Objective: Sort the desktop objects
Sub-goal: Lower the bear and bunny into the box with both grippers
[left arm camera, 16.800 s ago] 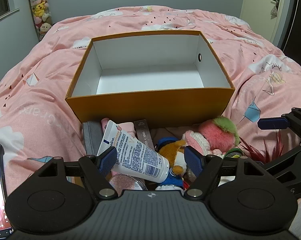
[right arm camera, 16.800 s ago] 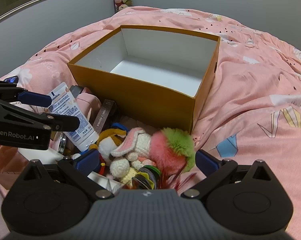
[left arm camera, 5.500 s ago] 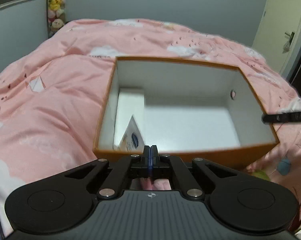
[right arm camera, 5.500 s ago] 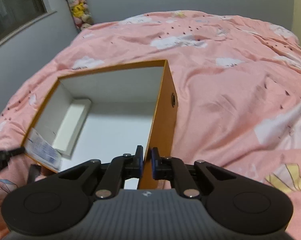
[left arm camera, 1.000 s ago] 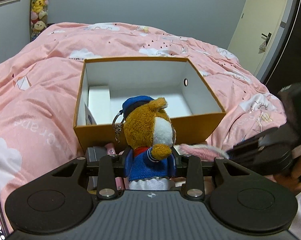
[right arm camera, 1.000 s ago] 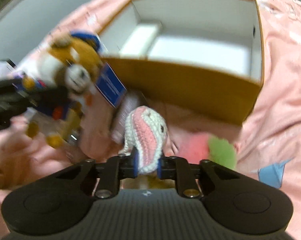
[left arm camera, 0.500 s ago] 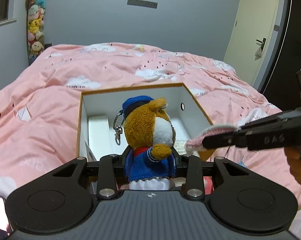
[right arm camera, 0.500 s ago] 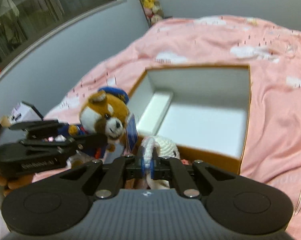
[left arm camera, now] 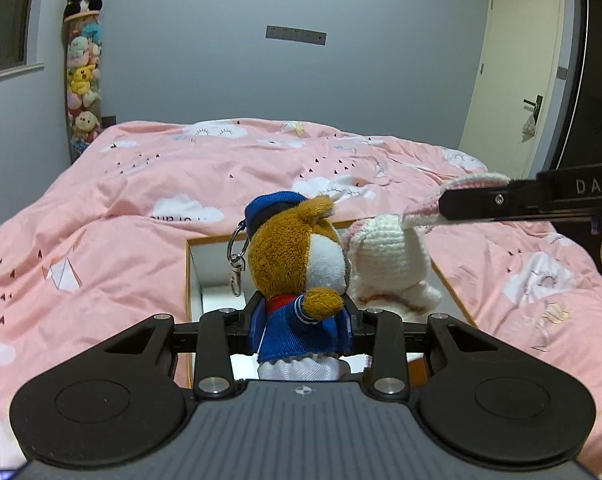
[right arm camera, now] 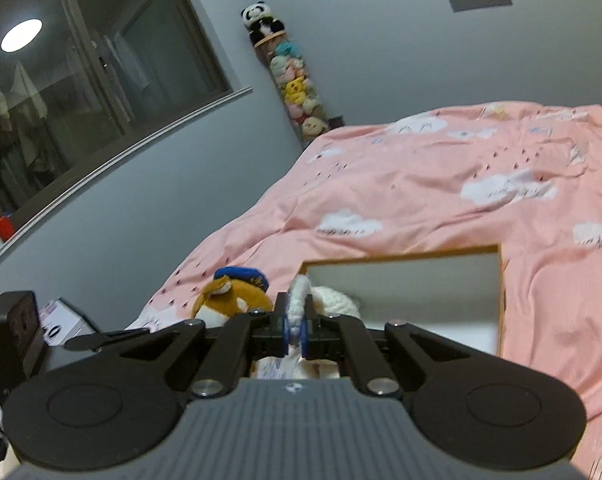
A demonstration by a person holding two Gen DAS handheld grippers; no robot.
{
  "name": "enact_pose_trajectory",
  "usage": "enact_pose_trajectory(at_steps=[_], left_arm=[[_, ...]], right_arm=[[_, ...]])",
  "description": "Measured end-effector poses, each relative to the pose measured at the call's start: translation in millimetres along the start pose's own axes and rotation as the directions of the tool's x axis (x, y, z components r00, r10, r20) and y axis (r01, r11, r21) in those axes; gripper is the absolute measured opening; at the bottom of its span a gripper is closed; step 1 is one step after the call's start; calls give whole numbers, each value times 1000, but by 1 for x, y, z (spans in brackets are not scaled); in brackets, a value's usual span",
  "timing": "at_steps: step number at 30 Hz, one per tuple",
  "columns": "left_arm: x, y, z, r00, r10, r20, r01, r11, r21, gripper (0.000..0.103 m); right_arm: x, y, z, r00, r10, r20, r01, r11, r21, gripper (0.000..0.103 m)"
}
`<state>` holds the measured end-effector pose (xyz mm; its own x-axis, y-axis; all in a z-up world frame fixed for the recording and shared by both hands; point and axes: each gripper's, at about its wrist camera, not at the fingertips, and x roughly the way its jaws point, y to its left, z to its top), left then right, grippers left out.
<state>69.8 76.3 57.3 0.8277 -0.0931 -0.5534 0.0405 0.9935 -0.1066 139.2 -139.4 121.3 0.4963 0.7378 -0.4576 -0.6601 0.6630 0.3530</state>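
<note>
Two toys lifted, neither boxed yet. Lower centre, left wrist view: left tool (left arm camera: 301, 326) part-open, clamped on fox plush (left arm camera: 299, 264). Right of it: right tool (left arm camera: 429, 210) pinched on crochet bunny (left arm camera: 385, 268) ear. Both over orange box (left arm camera: 189, 280); release pending.

Brown fox plush (left arm camera: 297, 256) (blue cap) upright beside dangling white crocheted bunny (left arm camera: 385, 264).
</note>
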Motion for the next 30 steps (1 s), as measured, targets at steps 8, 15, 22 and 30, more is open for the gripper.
enact_pose_trajectory(at_steps=[8, 15, 22, 30], left_arm=[[52, -1, -13, 994, 12, -110, -9, 999, 34, 41], [80, 0, -23, 985, 34, -171, -21, 997, 79, 41], [106, 3, -26, 973, 41, -228, -23, 997, 78, 42], [132, 10, -29, 956, 62, -286, -42, 996, 74, 42]], right_arm=[[50, -20, -10, 994, -81, -79, 83, 996, 24, 5], [79, -42, -24, 982, -61, -176, 80, 992, 103, 5], [115, -57, -32, 969, -88, -232, 116, 987, 110, 5], [143, -69, -37, 957, -99, -274, 128, 987, 92, 13]])
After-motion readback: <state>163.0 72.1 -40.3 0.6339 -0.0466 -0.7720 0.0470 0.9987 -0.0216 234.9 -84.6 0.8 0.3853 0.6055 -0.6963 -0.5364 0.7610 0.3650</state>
